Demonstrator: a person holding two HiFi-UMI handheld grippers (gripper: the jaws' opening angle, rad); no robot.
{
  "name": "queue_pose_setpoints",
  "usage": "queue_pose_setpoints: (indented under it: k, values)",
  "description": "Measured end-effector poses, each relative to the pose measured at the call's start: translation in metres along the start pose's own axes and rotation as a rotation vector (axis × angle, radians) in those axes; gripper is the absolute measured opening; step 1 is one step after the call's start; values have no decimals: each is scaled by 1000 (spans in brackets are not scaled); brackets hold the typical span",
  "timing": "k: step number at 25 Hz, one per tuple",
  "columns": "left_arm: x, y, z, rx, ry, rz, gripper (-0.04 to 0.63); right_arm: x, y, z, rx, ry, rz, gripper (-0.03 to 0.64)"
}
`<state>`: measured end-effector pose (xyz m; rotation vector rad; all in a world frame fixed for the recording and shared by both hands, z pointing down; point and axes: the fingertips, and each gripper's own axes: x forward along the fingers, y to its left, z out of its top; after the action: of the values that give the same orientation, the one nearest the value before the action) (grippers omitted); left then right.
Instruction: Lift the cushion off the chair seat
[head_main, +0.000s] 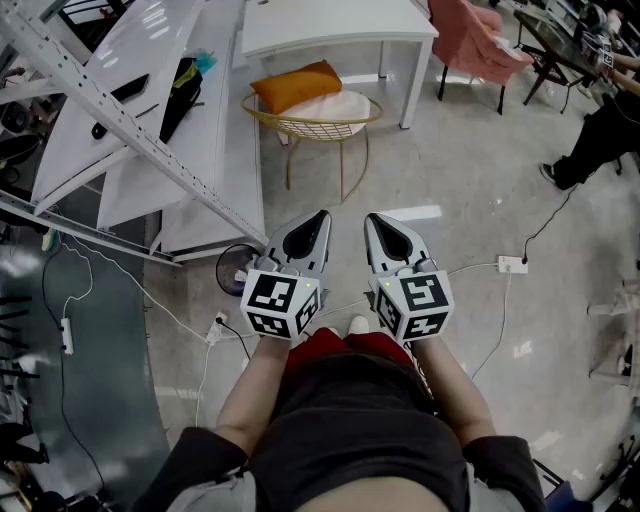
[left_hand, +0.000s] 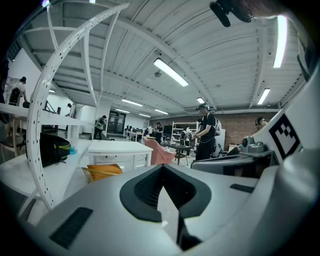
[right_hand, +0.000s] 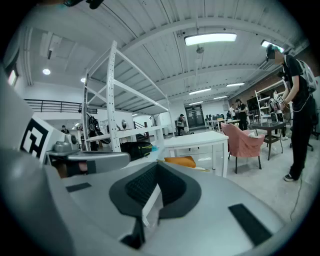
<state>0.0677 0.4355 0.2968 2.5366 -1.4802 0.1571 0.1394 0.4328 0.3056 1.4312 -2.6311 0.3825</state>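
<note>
Cushion (head_main: 296, 85) atop wire chair (head_main: 312, 125), whole only from head view.

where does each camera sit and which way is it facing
head view: on the person's head, looking steeply down past the forearms at left gripper, right gripper and the orange cushion on its chair.
left gripper view: on the left gripper, along its shut jaws toward the cushion; right gripper at right.
right gripper view: on the right gripper, along its shut jaws toward the cushion; left gripper at left.
shared: all show the cushion and white table.
</note>
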Motion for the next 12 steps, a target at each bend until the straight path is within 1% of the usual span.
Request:
queue_pose_setpoints:
  k: [4,8,12]
  values:
    - [6,3,1,4,-7,-8,11,5,-4,0,2,-10,-7,18]
    - [9,-1,-4,-13,3,-4,11,0,-10,-1,-1,-4,-9,18]
    - [16,-2,-3,-10,4,2,11,0,-21,-2,3,-5,-12,18]
